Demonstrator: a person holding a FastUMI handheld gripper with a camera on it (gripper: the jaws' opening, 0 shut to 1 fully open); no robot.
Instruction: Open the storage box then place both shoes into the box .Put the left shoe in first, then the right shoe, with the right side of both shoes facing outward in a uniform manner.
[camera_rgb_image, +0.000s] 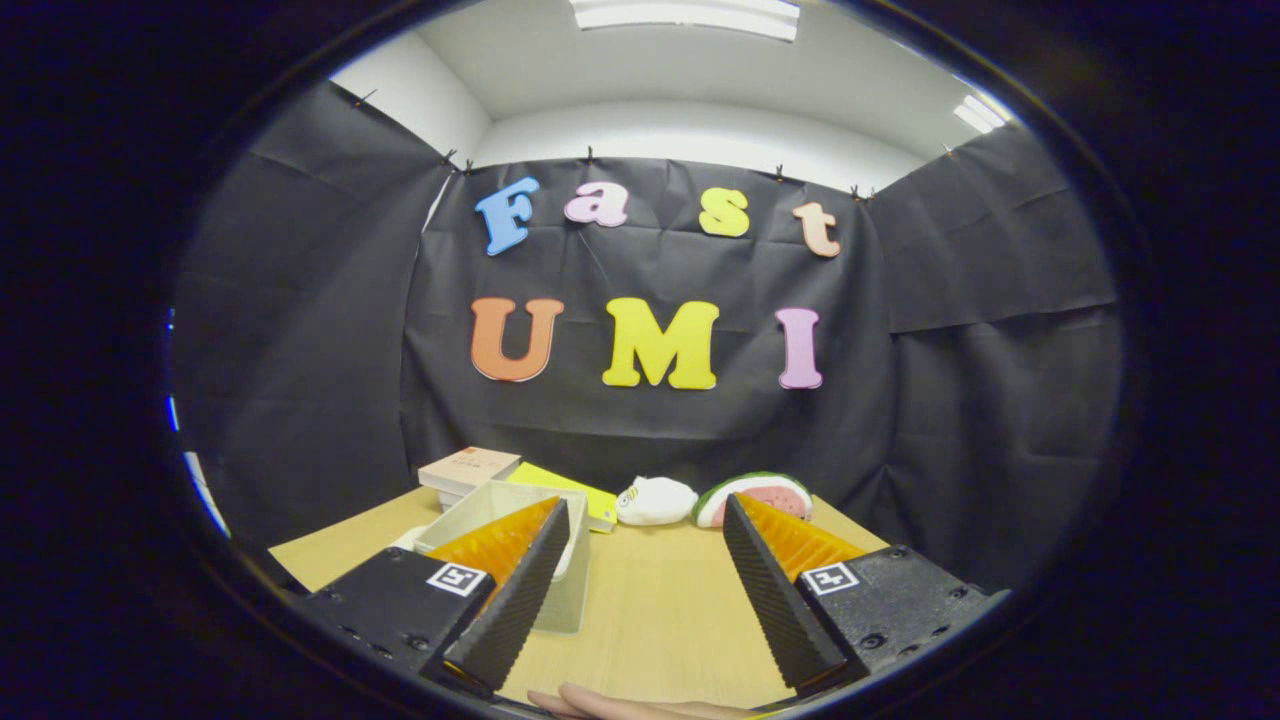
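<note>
Matt pale wood-grain tabletop (650, 600), translucent frosted plastic box (500, 505), ridged inner faces on the wide-apart jaws, soft plush watermelon slice (765, 492), matt black cloth wall (300, 350).

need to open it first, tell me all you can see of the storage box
The storage box looks like pale translucent plastic, rectangular, standing upright on the wooden table. The left finger covers much of it, so whether a lid is on is unclear. Books lie just behind it. The gripper fingers are open and hold nothing.
</note>
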